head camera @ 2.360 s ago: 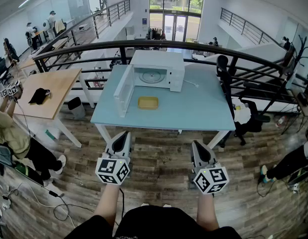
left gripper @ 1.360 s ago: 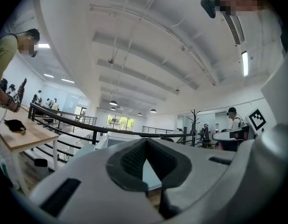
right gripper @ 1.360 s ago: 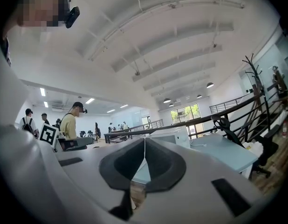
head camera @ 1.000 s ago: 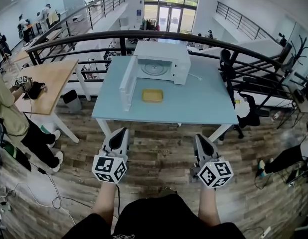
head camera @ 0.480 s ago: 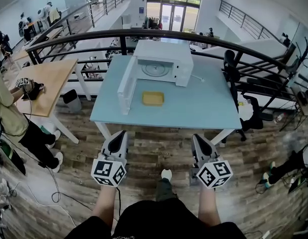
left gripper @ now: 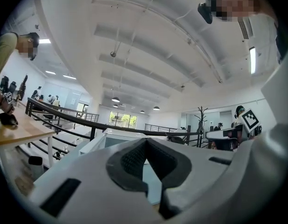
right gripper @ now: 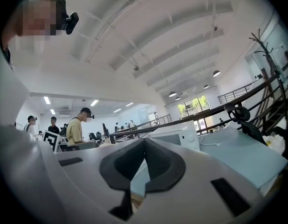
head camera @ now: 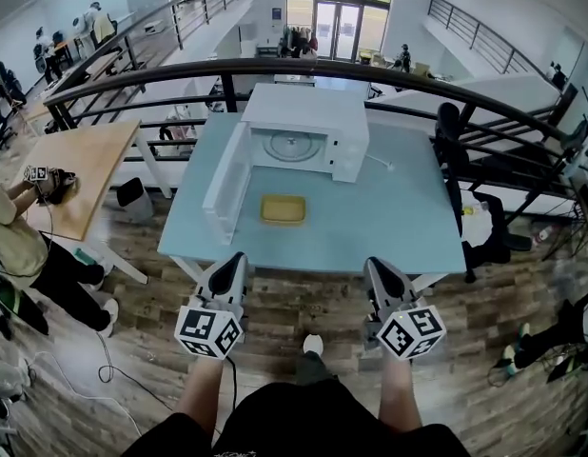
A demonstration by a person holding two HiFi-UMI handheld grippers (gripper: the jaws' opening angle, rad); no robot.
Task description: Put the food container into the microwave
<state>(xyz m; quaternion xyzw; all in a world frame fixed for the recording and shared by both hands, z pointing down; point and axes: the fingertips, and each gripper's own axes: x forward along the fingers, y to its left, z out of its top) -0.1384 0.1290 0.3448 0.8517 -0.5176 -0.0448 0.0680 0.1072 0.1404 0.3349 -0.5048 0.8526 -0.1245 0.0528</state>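
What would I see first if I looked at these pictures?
A white microwave stands at the far side of a light blue table, its door swung wide open. A yellow food container lies on the table just in front of it. Nearer, the left gripper and right gripper hang shut, empty.

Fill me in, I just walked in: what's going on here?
A person holds the left gripper and right gripper, both shut and empty, short of the table. The yellow food container lies on the table in front of the microwave, whose door stands open. Nothing has been picked up yet.
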